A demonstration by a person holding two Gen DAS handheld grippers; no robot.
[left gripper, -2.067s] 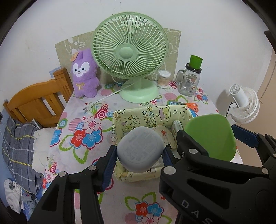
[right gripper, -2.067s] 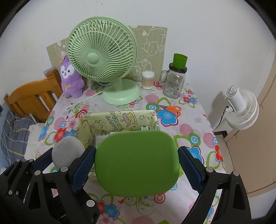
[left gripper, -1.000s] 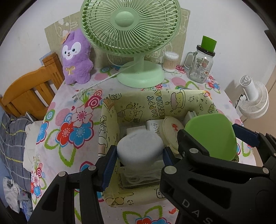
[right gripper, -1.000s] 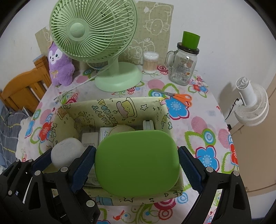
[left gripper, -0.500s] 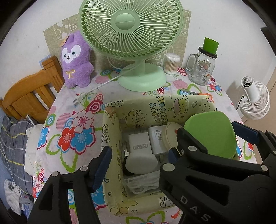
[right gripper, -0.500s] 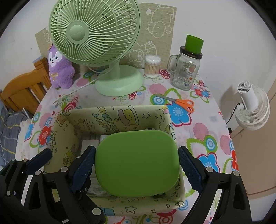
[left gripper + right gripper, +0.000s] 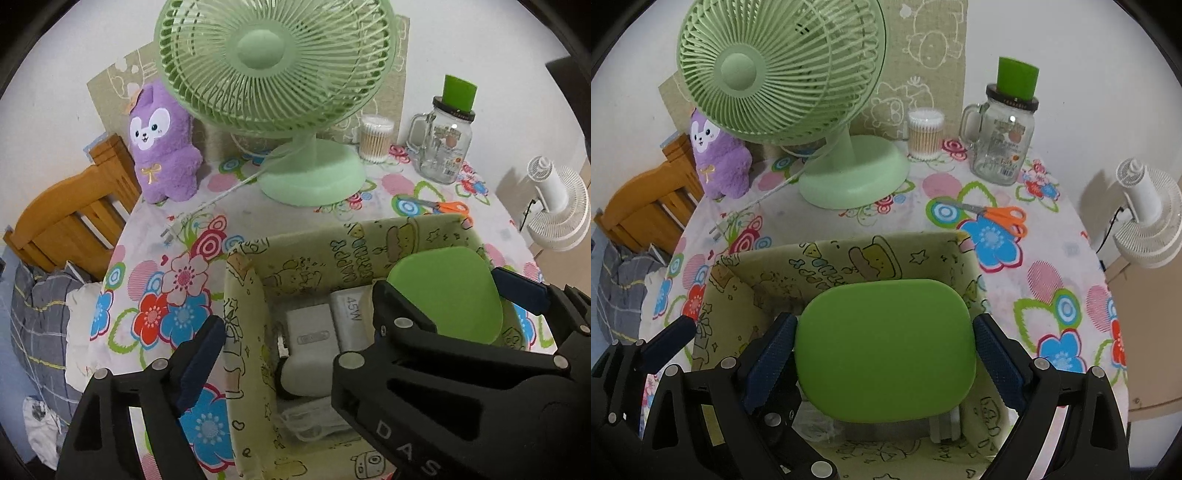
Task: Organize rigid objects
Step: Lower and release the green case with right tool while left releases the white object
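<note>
- The left gripper (image 7: 291, 354) hung over the near-left part of the patterned fabric bin (image 7: 243, 332), its jaws opening with nothing pinched between the blue pads
- The right gripper (image 7: 884, 358) pinched the green rounded case (image 7: 886, 350) by its two sides, above the bin's (image 7: 738, 291) right half
- Under the left gripper a grey rounded case (image 7: 306, 373) lay inside the bin, touching two white chargers (image 7: 325, 325) and resting above a clear bag (image 7: 314, 421)
- Past the bin, orange-handled scissors (image 7: 1001, 218) lay on the flowered tablecloth (image 7: 1052, 288)
- Further back stood the green desk fan (image 7: 783, 74), a purple plush toy (image 7: 162, 147) to its left, a tub of cotton swabs (image 7: 925, 133) and a glass mug jar (image 7: 1004, 144) with a green cup on top to its right
- A wooden chair (image 7: 70, 225) stood off the table's left edge and a white fan (image 7: 1145, 218) off its right
</note>
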